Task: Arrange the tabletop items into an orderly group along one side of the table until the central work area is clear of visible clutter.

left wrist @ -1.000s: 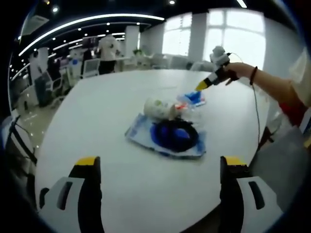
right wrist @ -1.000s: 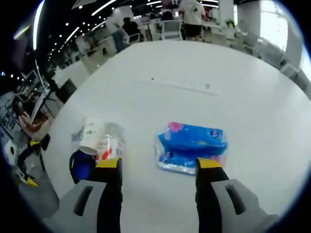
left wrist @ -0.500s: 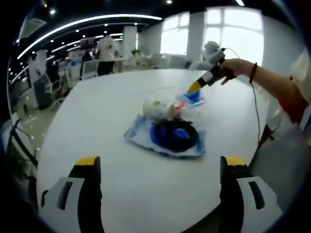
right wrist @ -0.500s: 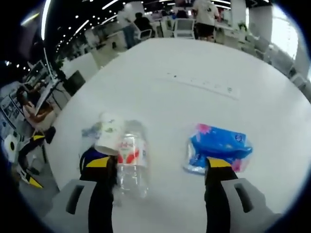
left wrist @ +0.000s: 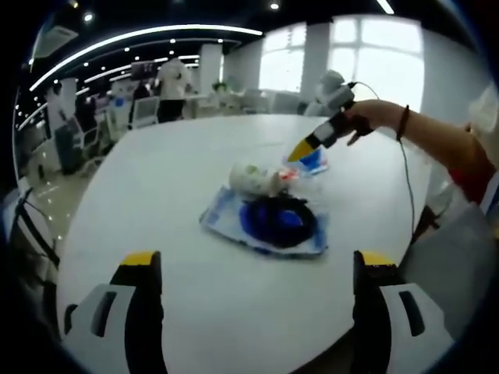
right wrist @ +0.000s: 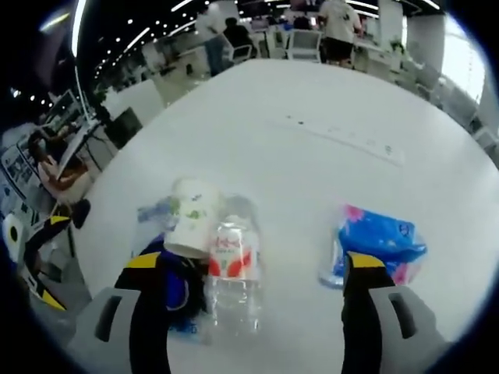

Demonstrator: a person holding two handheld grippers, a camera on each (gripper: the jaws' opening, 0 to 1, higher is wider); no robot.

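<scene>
On the white table (left wrist: 156, 179) lies a pile: a coiled blue cable (left wrist: 277, 222) on a blue-and-clear plastic bag (left wrist: 226, 210), a paper cup (left wrist: 249, 174) on its side, a clear bottle (left wrist: 290, 178) with a red label, and a blue tissue pack (left wrist: 313, 161) behind. My left gripper (left wrist: 257, 265) is open, well short of the pile. My right gripper (left wrist: 301, 149), held by a hand, hovers over the bottle and tissue pack. In its own view the right gripper (right wrist: 253, 265) is open, with the bottle (right wrist: 231, 269) between its jaws, the cup (right wrist: 191, 216) and cable (right wrist: 175, 287) at left, and the tissue pack (right wrist: 383, 240) at right.
A person's forearm (left wrist: 425, 136) reaches in from the right. The table's near edge (left wrist: 257, 354) curves just past my left jaws. A faint strip (right wrist: 343, 139) lies on the far table. Desks, chairs and people (right wrist: 339, 23) stand beyond it.
My right gripper has moved left, from over the tissue pack to over the bottle and cup. The left gripper and the pile have stayed put.
</scene>
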